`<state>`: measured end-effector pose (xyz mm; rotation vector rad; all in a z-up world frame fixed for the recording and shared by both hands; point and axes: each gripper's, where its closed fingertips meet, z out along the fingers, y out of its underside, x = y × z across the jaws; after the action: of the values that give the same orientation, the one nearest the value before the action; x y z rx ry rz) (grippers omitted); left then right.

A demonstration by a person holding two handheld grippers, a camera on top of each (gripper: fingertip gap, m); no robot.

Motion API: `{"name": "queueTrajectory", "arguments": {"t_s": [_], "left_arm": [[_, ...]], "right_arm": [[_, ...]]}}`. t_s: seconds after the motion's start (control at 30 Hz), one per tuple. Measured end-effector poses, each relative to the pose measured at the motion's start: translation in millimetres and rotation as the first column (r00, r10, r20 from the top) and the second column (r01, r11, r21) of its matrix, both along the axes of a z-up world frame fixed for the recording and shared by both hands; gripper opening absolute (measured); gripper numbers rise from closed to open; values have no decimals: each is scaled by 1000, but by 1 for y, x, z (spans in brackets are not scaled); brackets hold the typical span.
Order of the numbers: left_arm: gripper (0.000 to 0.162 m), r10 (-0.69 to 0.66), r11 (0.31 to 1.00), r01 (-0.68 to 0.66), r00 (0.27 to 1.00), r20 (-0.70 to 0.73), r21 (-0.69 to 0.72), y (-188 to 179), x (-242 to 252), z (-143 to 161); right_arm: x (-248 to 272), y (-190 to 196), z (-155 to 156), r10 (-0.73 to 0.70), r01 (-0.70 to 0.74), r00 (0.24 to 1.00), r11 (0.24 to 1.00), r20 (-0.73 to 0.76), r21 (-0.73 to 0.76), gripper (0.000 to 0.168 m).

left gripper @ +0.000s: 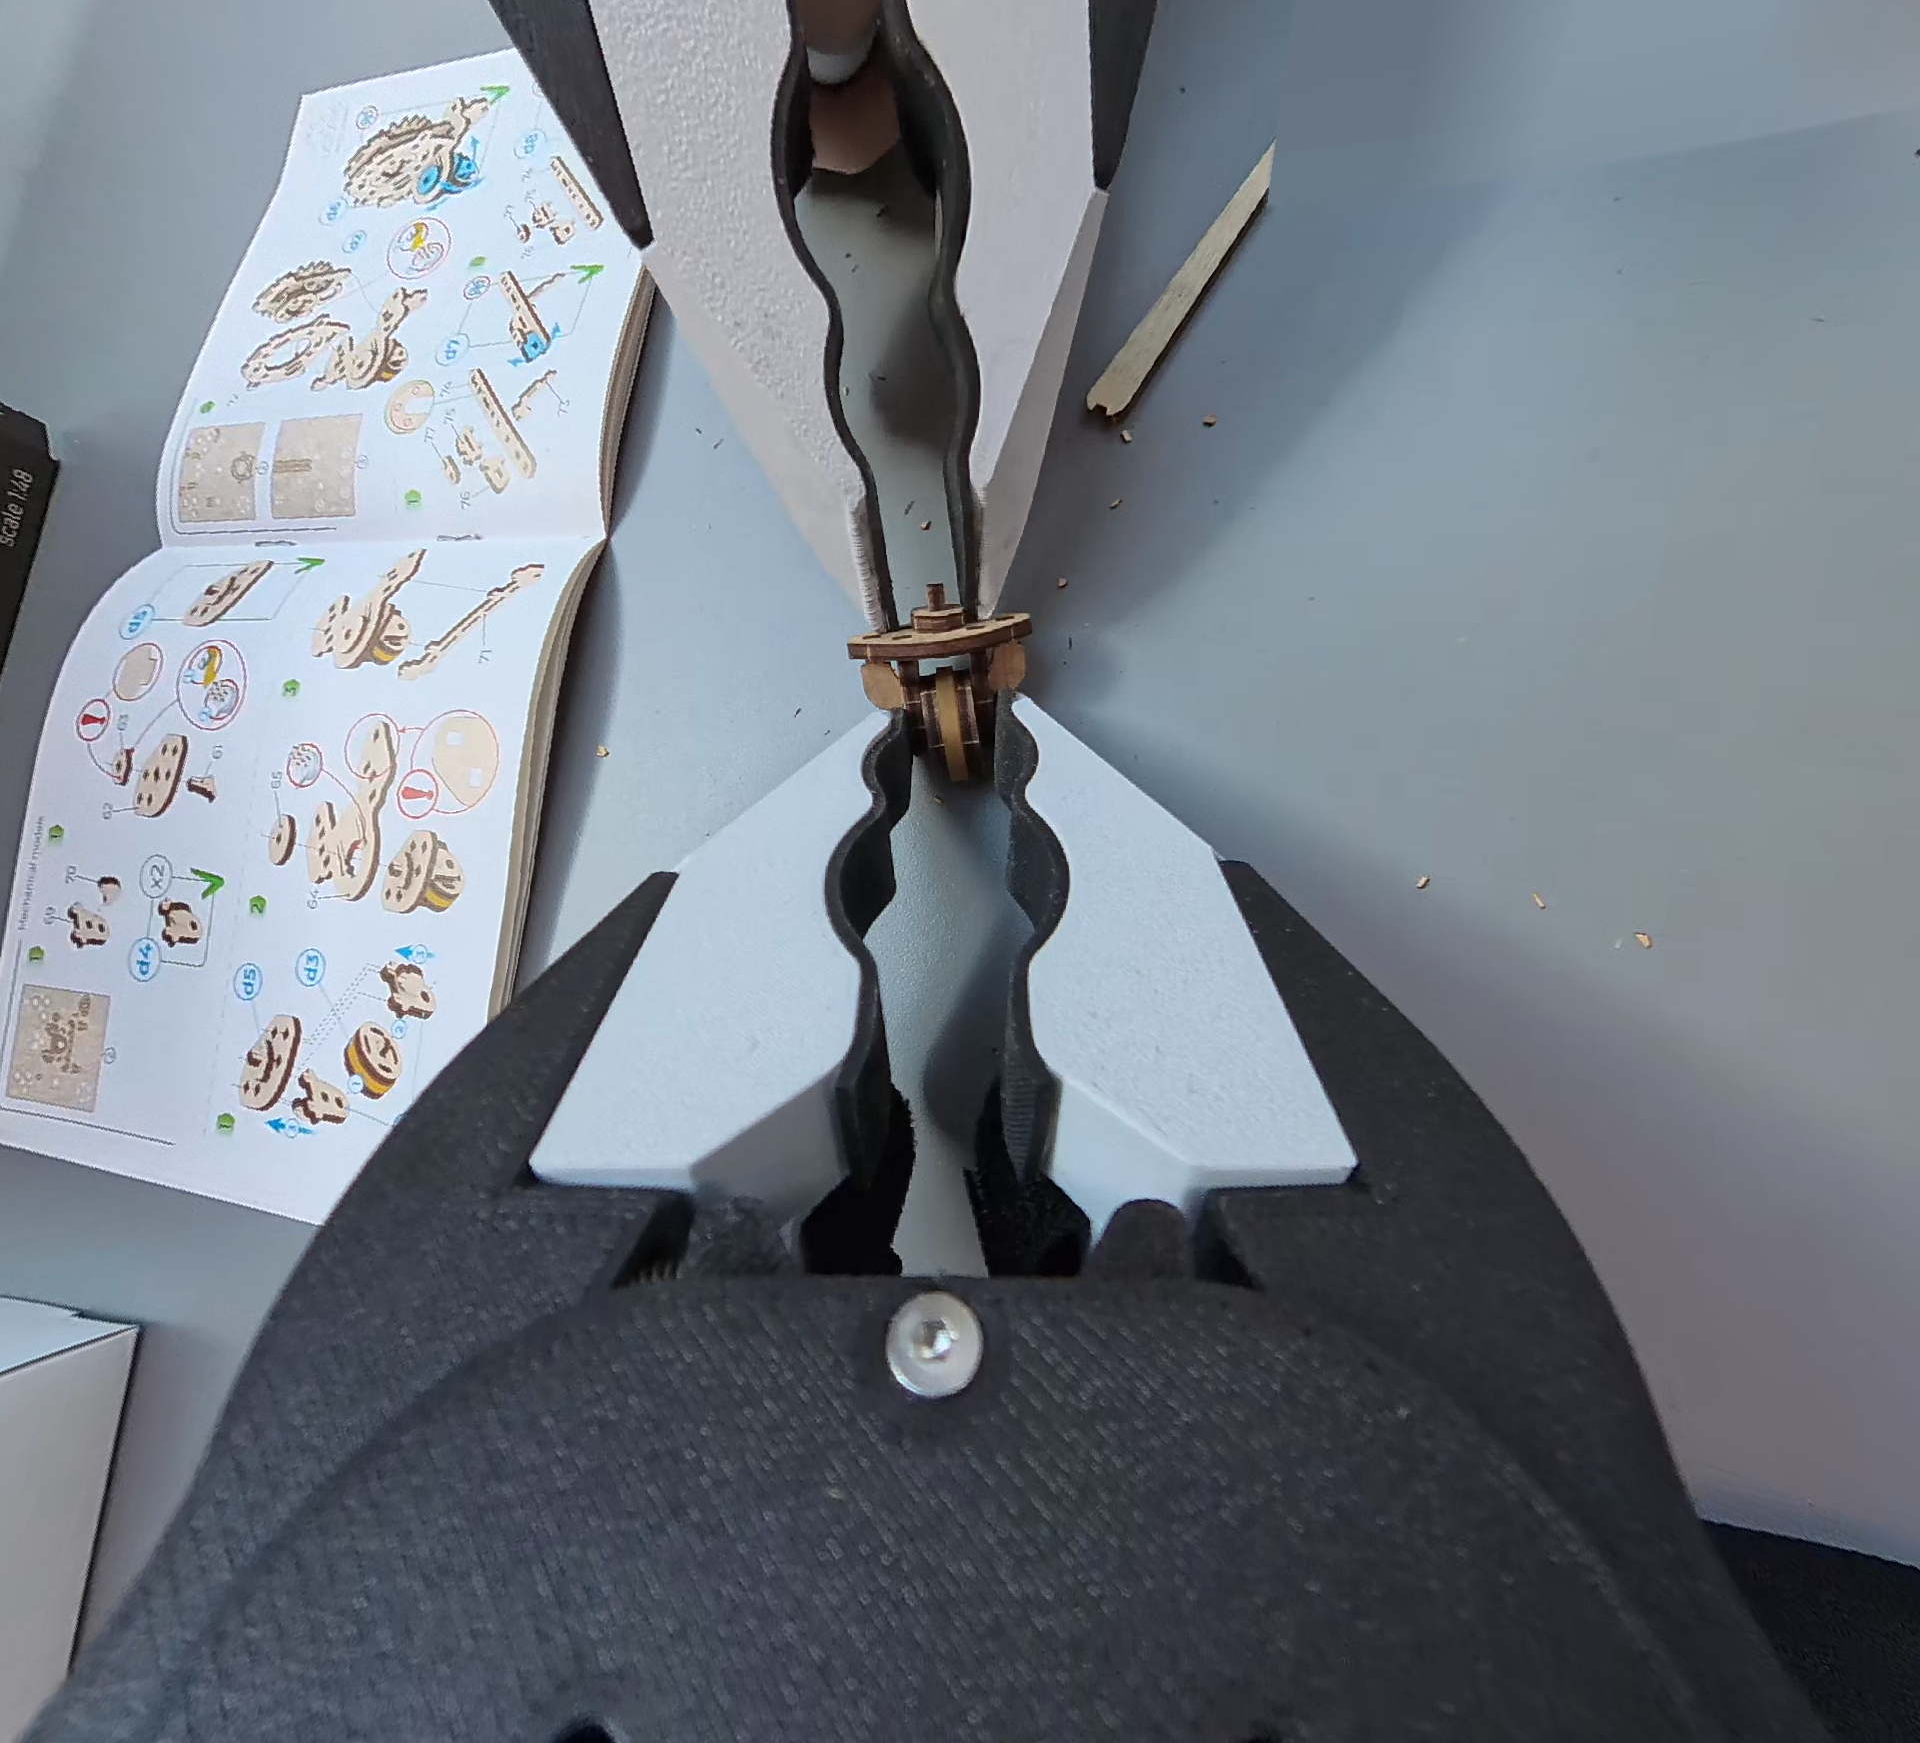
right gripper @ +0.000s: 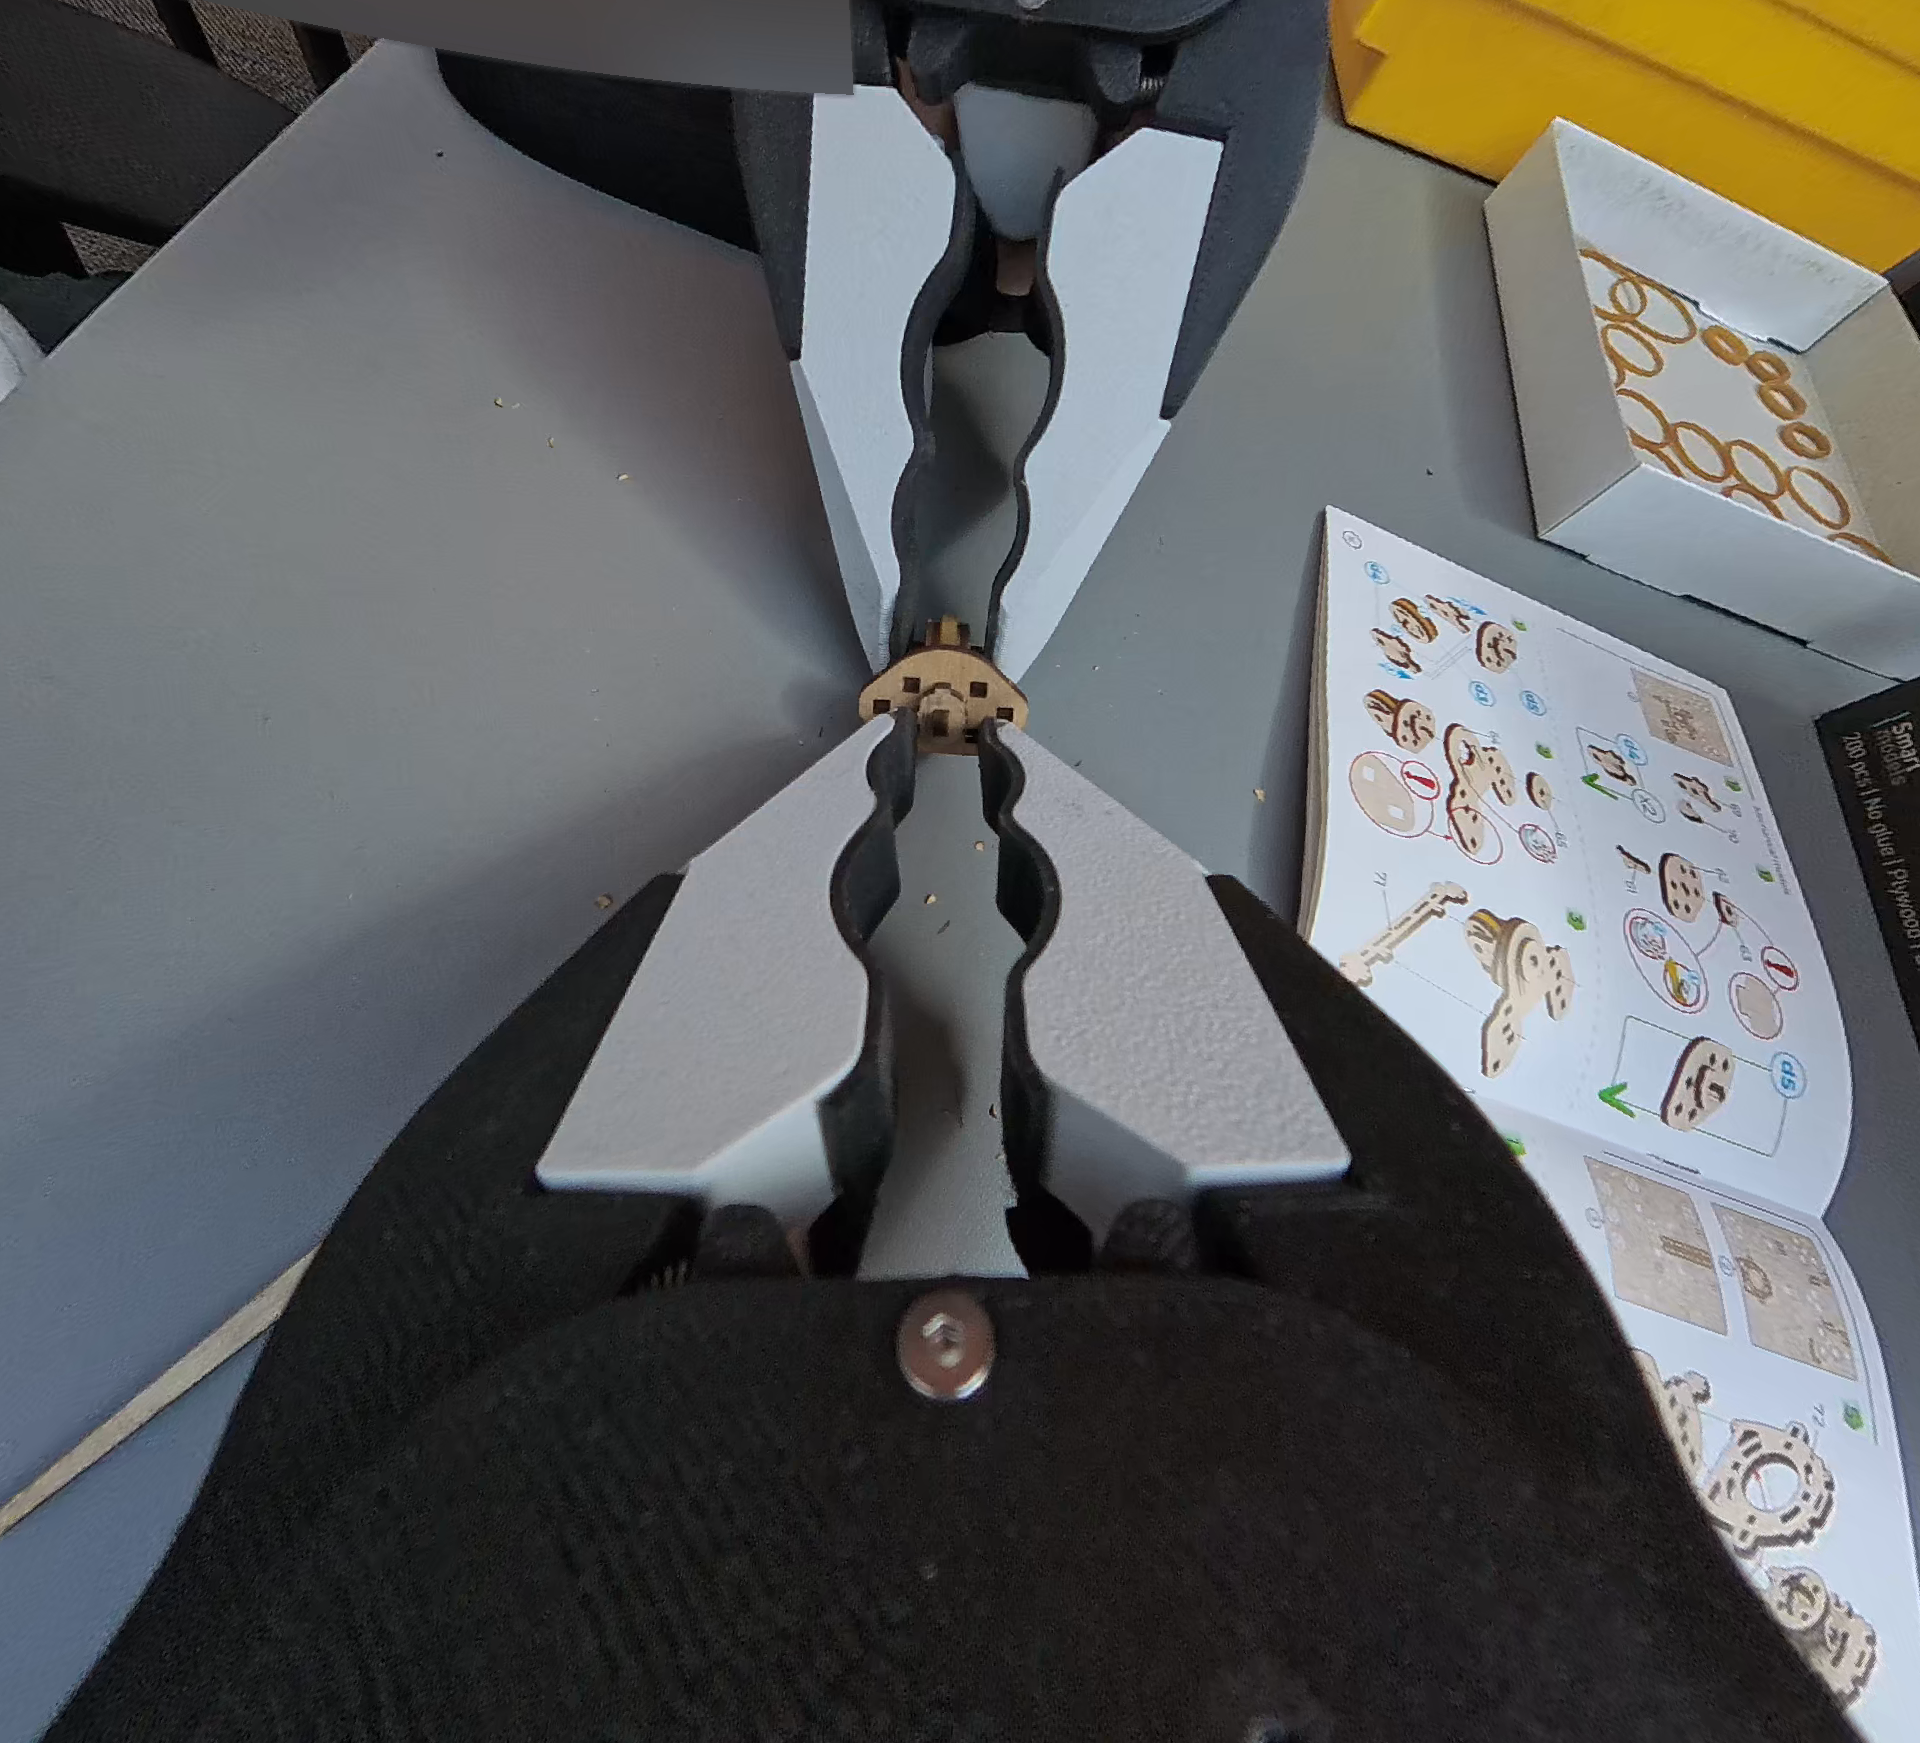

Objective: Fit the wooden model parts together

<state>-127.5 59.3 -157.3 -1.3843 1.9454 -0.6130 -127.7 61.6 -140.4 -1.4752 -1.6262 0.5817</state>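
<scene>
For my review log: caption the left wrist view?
Two claws meet tip to tip on a small wooden model assembly above an open instruction booklet.

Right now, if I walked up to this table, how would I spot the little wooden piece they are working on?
Look at the grey table beside the open instruction booklet, where two tongs meet tip to tip. Pinched between the left tongs and the right tongs is the small wooden model. Unlike the loose wooden strip lying flat nearby, it is held up off the table, a holed plate with a tiny wheel.
</scene>
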Motion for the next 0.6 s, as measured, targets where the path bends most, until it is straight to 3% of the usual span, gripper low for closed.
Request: {"name": "queueTrajectory", "arguments": {"t_s": [0.23, 0.33, 0.4, 0.47, 0.6], "left_arm": [[14, 2, 1000, -2, 1000, -7, -2, 0, 0, 0], [14, -2, 1000, 1, 1000, -15, -19, -1, 1, -1], [14, -1, 1000, 1, 1000, -13, -26, -1, 1, -1], [14, 6, 999, -7, 1000, -11, -40, -1, 1, 0], [14, 9, 999, -9, 1000, 7, 36, 1, 2, 0]], "right_arm": [[0, 0, -2, 11, -11, 1000, 999, 7, -36, 9], [1, -1, -13, 31, -29, 996, 999, 82, -19, 4], [1, 0, -13, 37, -39, 995, 999, 87, 23, 5], [3, 0, -12, 16, -11, 997, 998, 80, -63, 7], [6, 3, -11, 16, -11, 996, 998, 87, -58, 15]]}}
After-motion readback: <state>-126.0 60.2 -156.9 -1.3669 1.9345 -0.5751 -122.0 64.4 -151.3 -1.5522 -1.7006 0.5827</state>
